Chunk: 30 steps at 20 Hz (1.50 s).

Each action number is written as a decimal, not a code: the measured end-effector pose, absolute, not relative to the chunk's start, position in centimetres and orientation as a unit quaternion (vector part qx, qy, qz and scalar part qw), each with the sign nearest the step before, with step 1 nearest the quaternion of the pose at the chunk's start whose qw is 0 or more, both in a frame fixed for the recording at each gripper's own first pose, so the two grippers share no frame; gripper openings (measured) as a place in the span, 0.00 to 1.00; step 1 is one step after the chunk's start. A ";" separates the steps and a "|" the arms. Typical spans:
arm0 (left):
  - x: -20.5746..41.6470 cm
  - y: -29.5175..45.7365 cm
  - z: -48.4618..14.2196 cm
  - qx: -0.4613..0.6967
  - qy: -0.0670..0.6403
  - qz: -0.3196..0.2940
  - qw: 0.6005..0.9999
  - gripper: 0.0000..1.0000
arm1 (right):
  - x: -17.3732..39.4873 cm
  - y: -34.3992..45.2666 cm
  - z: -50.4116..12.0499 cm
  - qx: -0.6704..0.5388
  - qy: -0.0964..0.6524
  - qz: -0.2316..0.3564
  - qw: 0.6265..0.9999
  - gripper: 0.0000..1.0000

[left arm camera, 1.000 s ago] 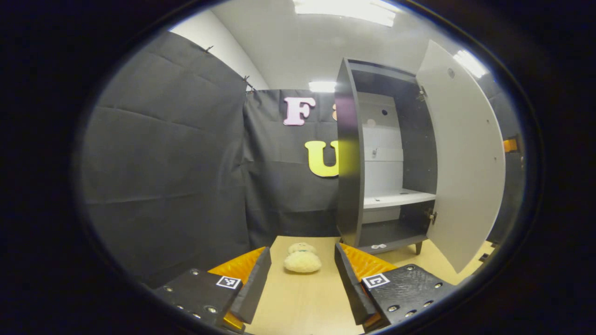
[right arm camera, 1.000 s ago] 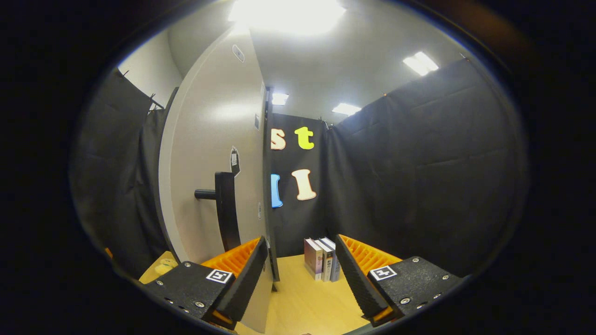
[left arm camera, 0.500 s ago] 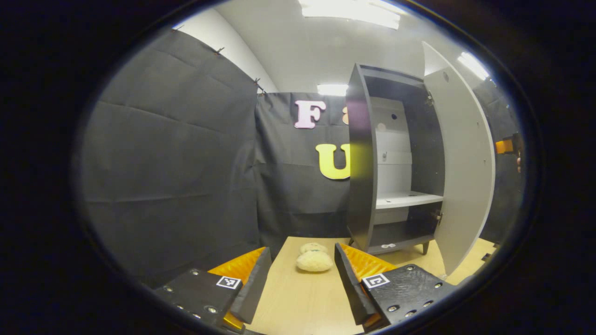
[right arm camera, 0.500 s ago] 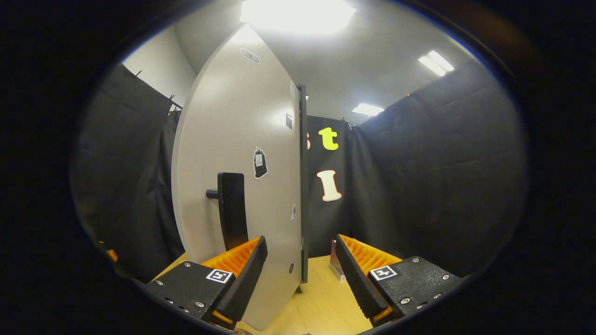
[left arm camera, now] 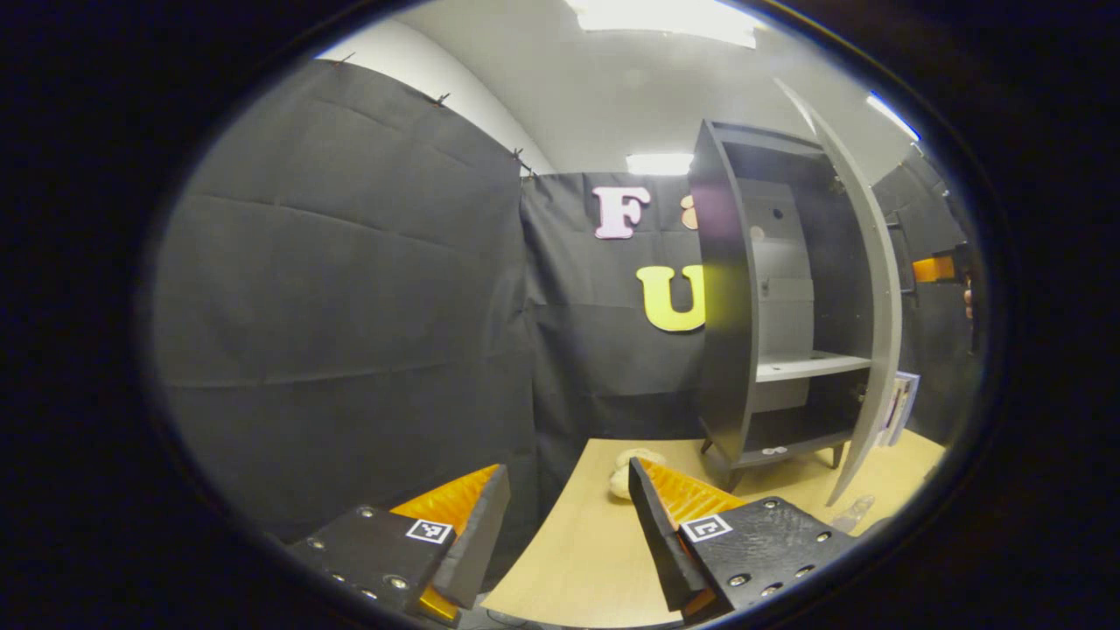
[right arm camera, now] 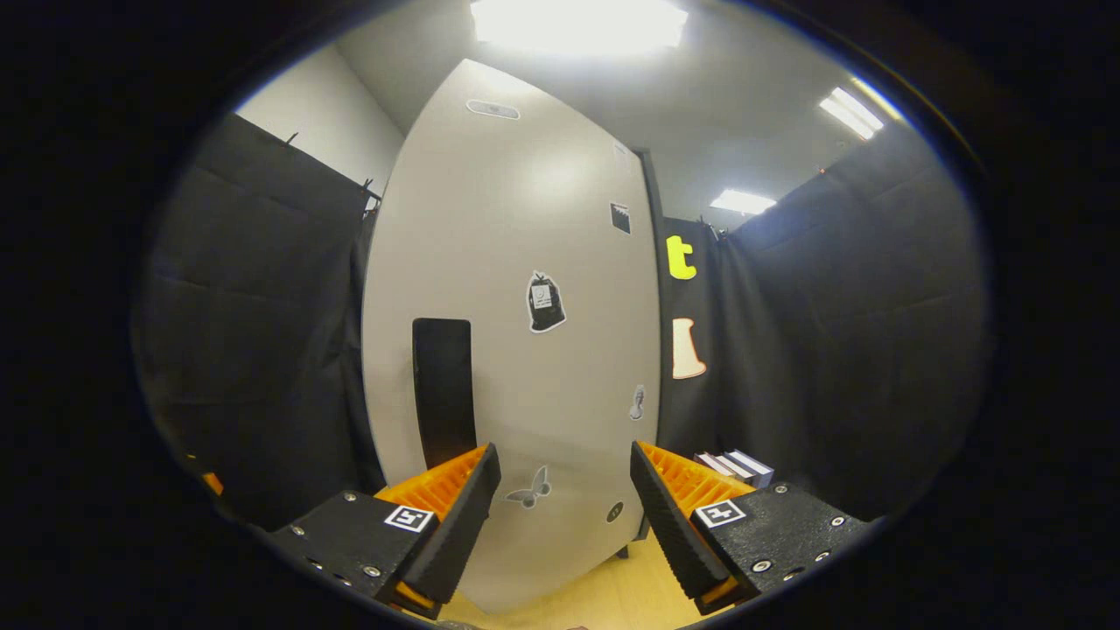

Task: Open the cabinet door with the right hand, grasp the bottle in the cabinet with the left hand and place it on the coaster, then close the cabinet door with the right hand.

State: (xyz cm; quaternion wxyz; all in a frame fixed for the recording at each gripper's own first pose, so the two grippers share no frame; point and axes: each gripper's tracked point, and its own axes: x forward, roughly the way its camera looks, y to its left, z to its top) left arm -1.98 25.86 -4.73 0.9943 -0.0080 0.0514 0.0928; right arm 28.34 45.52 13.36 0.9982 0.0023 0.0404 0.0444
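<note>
The cabinet (left arm camera: 770, 297) stands on the table (left arm camera: 595, 542), and it is the landmark for everything here. In the left gripper view its door (left arm camera: 875, 289) hangs partly open on the cabinet's right side. The 2 shelves inside look bare. No bottle or coaster can be made out, so where the bottle sits cannot be told from here.

In the right gripper view the door (right arm camera: 525, 306) is right in front of the right gripper (right arm camera: 564, 507). The gripper's fingers are spread wide and hold nothing. The dark handle (right arm camera: 444, 389) on the door sits just above the gripper's left finger, and the fingers are not around it.

The left gripper (left arm camera: 569, 525) is well off to the left of the cabinet, low over the table. Its fingers are also wide apart and hold nothing. A fluffy cream toy (left arm camera: 626, 468) lies on the table just left of the cabinet's foot. Some books (right arm camera: 735, 464) stand on the right of the cabinet.

This looks like the last step: closing the door with the right hand. The next move probably calls for a flat, gentle push on the door until it sits against the cabinet. The push should go near the handle side, away from the hinges.
</note>
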 end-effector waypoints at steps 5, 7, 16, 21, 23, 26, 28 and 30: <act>-3.1 27.8 -4.9 0.006 0.057 0.112 0.992 0.79 | 30.5 48.6 12.2 -0.003 0.045 0.068 0.997 0.93; -3.0 27.6 -4.9 0.006 0.056 0.112 0.992 0.79 | 30.5 48.7 11.8 -0.002 0.048 0.072 0.996 0.93; -1.1 21.1 -3.2 -0.008 0.044 0.069 0.997 0.79 | 28.6 45.8 12.6 -0.003 0.018 0.087 0.996 0.94; 1.1 14.9 -1.2 -0.009 0.033 0.037 0.999 0.79 | 27.3 41.3 13.0 -0.010 0.011 0.084 0.996 0.94; 1.7 12.2 -0.6 -0.014 0.029 0.025 0.999 0.79 | 26.7 39.3 13.4 -0.020 0.005 0.078 0.997 0.94; 2.9 8.2 0.3 -0.018 0.025 0.007 0.999 0.84 | 26.2 36.0 13.4 -0.030 -0.003 0.066 0.997 0.94; 3.3 5.7 0.8 -0.022 0.023 -0.004 0.999 0.84 | 26.0 34.0 13.0 -0.029 0.000 0.059 0.998 0.92; 4.0 3.0 1.3 -0.026 0.019 -0.015 0.999 0.78 | 25.8 31.9 12.8 -0.025 0.003 0.051 0.998 0.94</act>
